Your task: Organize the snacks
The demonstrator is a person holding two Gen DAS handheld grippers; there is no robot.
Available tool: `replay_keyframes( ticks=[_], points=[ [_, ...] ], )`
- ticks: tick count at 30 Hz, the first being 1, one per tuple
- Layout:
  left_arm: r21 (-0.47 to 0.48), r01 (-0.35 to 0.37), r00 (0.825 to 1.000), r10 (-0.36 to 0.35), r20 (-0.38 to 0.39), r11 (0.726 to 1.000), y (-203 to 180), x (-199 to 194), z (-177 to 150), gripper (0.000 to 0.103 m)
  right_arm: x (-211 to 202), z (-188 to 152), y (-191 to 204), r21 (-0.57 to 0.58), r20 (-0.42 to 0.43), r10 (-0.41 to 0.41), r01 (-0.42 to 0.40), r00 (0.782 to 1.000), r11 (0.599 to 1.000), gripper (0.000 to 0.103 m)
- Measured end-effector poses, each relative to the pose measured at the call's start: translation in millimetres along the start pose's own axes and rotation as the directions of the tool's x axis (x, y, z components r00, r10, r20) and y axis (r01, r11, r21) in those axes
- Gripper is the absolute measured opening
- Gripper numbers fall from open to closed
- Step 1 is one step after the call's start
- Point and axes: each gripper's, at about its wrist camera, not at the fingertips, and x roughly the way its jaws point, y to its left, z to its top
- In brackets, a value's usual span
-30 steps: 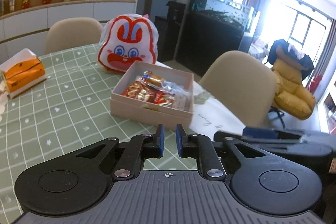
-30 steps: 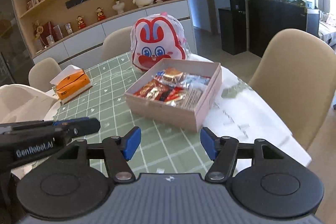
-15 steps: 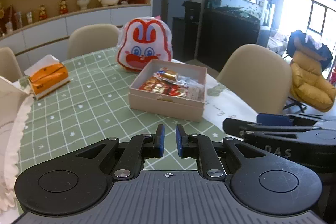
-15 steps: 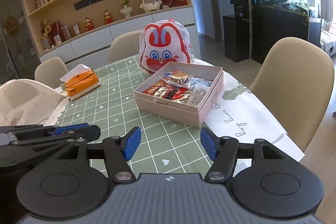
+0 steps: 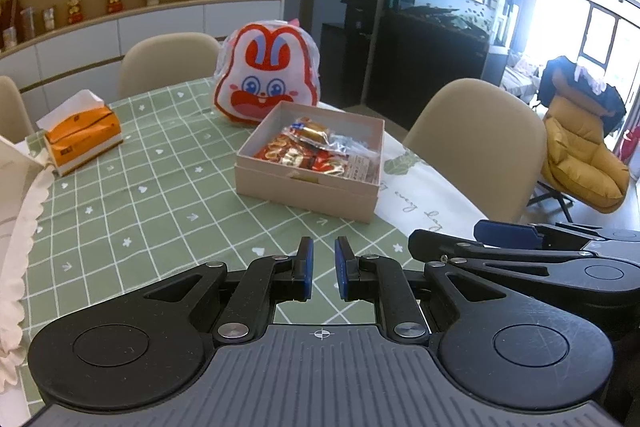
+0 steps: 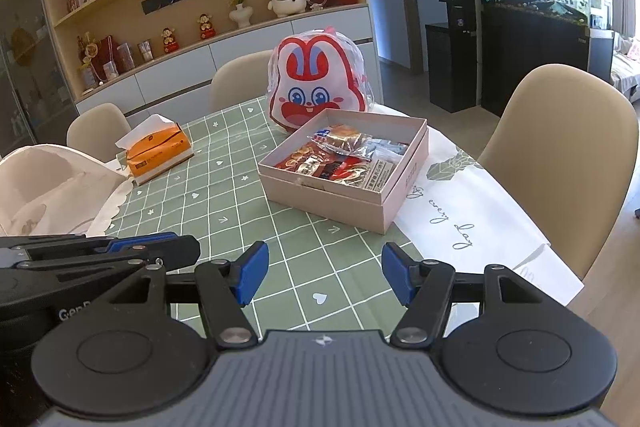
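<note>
I hold two grippers low over the green checked tablecloth (image 5: pixel 120 195), both pointing down toward the table. My left gripper (image 5: pixel 321 269) has its blue pads drawn close together, with only a thin gap and nothing between them. My right gripper (image 6: pixel 324 277) stands wide and empty; in the left view it shows at 3 o'clock.

The pink box (image 6: pixel 362 205) lies at 12 o'clock from my right gripper, well apart from it, partly on a white cloth with writing (image 6: pixel 476 195). Snack packets (image 6: pixel 344 157) are inside the box. Just behind it, at 12 o'clock, stands a rabbit-face bag (image 6: pixel 316 87). An orange tissue box (image 6: pixel 158 151) is at 10 o'clock, near a pale cloth bag (image 6: pixel 52 183).
</note>
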Motion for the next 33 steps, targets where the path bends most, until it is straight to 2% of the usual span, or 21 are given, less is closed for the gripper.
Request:
replay_keyframes(
  ticks=[33],
  points=[
    [-0.007, 0.017, 1.0, -0.017, -0.004, 1.0, -1.3, -3.6, -0.5, 0.016, -2.1, -5.7, -3.5, 0.004, -0.008, -0.008, 0.008, 1.0, 1.0, 0.063]
  ],
)
